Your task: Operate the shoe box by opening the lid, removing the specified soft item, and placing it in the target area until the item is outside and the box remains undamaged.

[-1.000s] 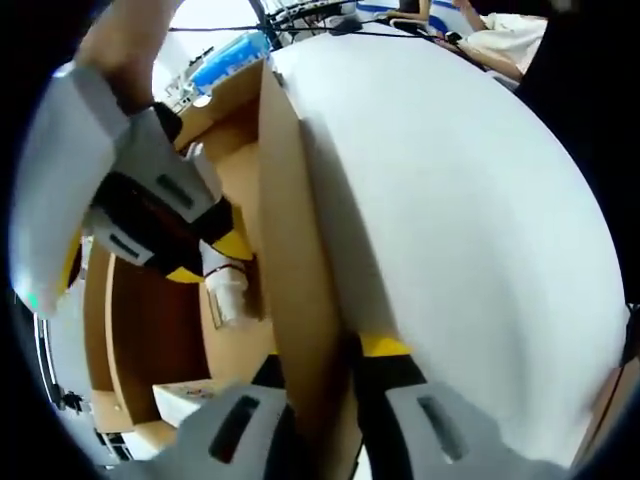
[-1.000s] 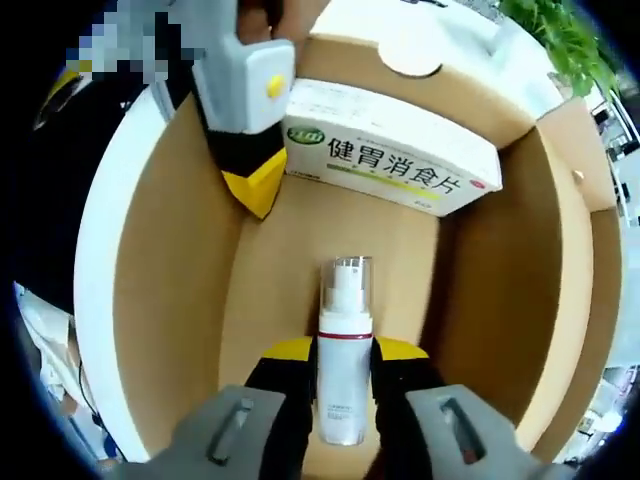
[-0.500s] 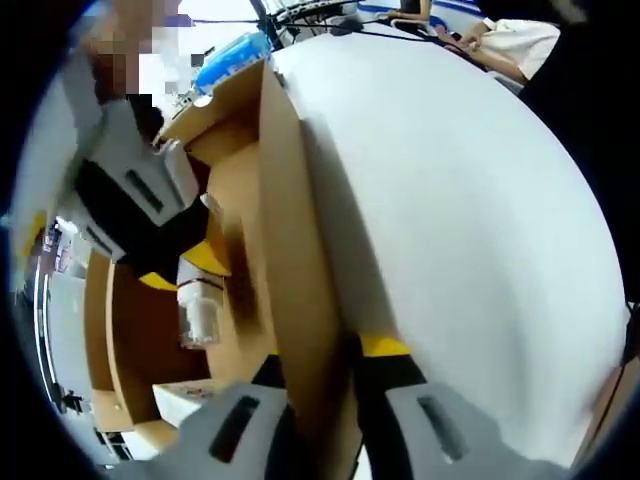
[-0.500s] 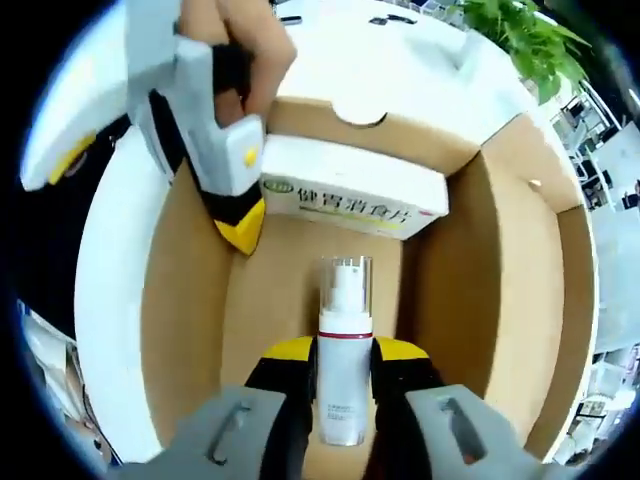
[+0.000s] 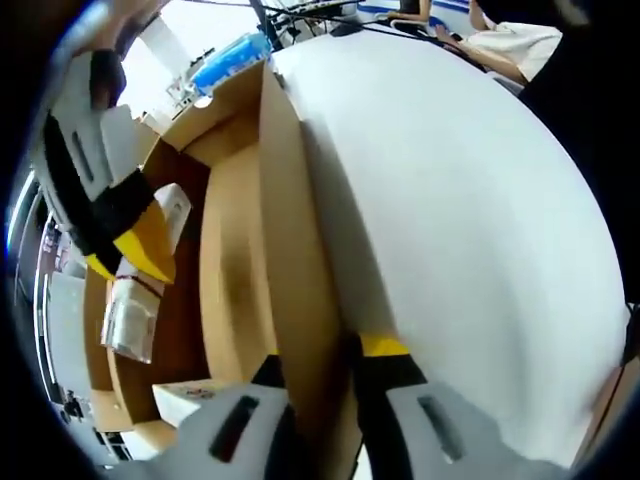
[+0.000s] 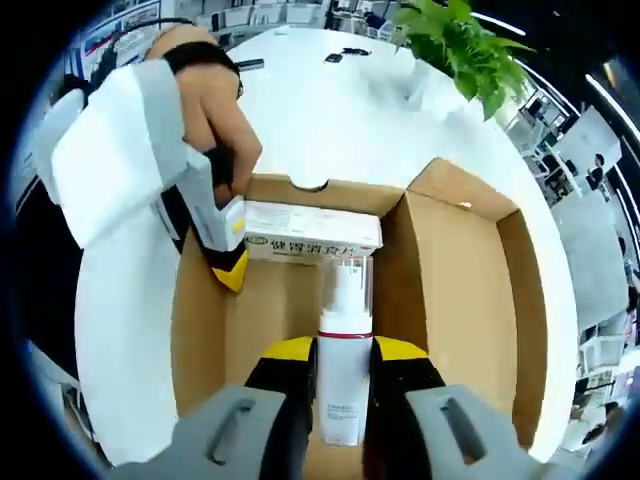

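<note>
Right gripper [image 6: 343, 362] has its fingers clamped on the white pump bottle [image 6: 343, 375], one yellow-tipped finger each side, bottle upright along the fingers w/ clear cap at the far end, raised above the open cardboard shoe box [image 6: 455, 300]. In the right gripper view the box interior sits below the bottle, flaps spread, and a white medicine carton [image 6: 310, 232] w/ green print lies against the far wall. Left gripper [image 6: 222, 262] comes in from the left of that view, a hand [image 6: 205, 110] around its body, yellow tip down on the box's left wall. In the left gripper view its own fingers [image 5: 385, 362] are narrow, pinching the box's side wall [image 5: 290, 260] at its top edge, one finger inside, one outside against the white lid [image 5: 450, 200]. Right gripper [image 5: 120, 225] shows at the left of that view, bottle [image 5: 135, 300] held in its tips over the box. White bench [image 6: 330, 110] beyond the box, a green plant [image 6: 455, 45] at the far side.
</note>
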`<action>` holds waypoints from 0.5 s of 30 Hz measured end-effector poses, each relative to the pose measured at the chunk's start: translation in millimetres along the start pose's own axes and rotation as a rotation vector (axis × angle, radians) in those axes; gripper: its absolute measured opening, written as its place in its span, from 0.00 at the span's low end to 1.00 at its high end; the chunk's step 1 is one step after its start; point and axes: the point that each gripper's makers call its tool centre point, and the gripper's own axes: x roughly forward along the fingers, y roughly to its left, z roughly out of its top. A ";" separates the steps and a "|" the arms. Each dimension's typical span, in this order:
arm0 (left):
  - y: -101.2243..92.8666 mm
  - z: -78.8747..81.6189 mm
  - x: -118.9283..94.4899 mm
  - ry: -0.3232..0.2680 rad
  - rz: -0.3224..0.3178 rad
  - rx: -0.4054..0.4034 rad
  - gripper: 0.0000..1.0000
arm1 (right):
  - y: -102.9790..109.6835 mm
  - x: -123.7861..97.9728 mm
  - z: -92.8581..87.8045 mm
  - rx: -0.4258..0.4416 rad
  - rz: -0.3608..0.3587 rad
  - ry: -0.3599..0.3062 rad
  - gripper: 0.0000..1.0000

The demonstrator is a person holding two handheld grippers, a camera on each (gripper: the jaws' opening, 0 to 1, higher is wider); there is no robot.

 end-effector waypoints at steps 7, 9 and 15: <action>-1.3 0.8 -0.3 -0.001 0.000 0.000 0.11 | -11.3 -28.1 16.5 0.170 -0.111 -0.179 0.20; -1.8 1.2 -0.5 -0.002 0.000 0.003 0.11 | -7.2 -34.9 20.2 0.186 -0.086 -0.229 0.20; -1.7 1.1 -0.6 -0.003 0.000 0.002 0.11 | -15.3 -64.3 29.3 0.271 -0.184 -0.394 0.20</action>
